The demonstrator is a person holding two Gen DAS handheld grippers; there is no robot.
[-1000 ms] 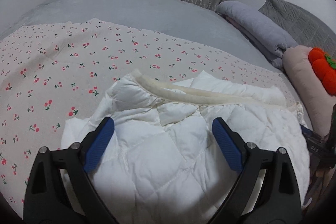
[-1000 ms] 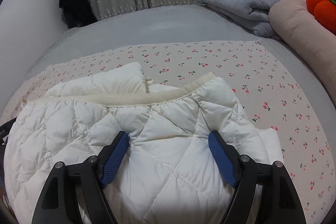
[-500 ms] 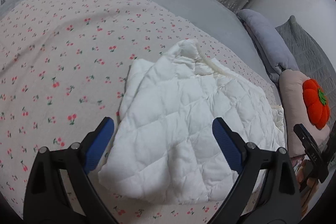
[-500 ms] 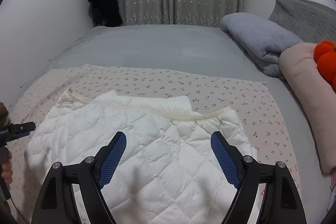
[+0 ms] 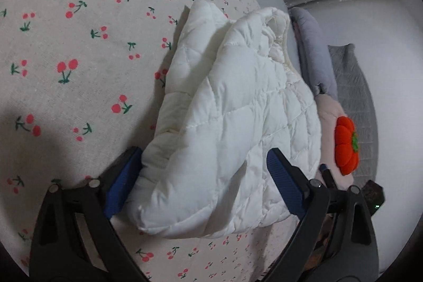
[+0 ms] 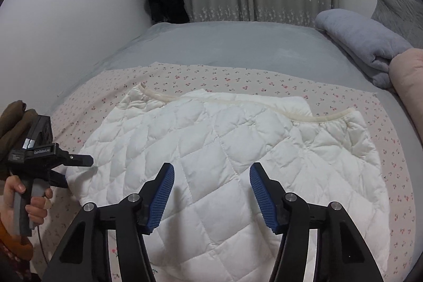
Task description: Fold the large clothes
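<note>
Currently the white quilted jacket (image 6: pixel 232 149) lies flat on the cherry-print sheet (image 5: pixel 74 65) spread over the bed (image 6: pixel 238 44), already doubled over, trimmed edge toward the far side. Grey rolled blanket (image 6: pixel 362 41) and pink pillow (image 6: pixel 407 81) sit well apart at the right.

Left gripper (image 5: pixel 203 181): jaws spread wide, straddling the near corner of the jacket, gripping nothing. In the right wrist view it comes in low from the left, tip just beside the jacket's left edge — whether it touches the fabric there I can't tell.

Right gripper (image 6: pixel 211 192): jaws parted, hovering above the jacket's near-middle, nothing between them.

My read: fold mostly done, next is either one more fold or squaring up.

How to do it well:
- Puffy fill springs back, so pinch the edge through all layers, not just the top shell.
- Take both corners of one side, one gripper each, level with each other, so the fold line stays straight.
- Lift only enough to clear the lower layer and carry across slowly — slick shell probably slides.
- Land edge on edge, then press down to push air out before letting go.
- Don't catch the sheet under the jaws.
</note>
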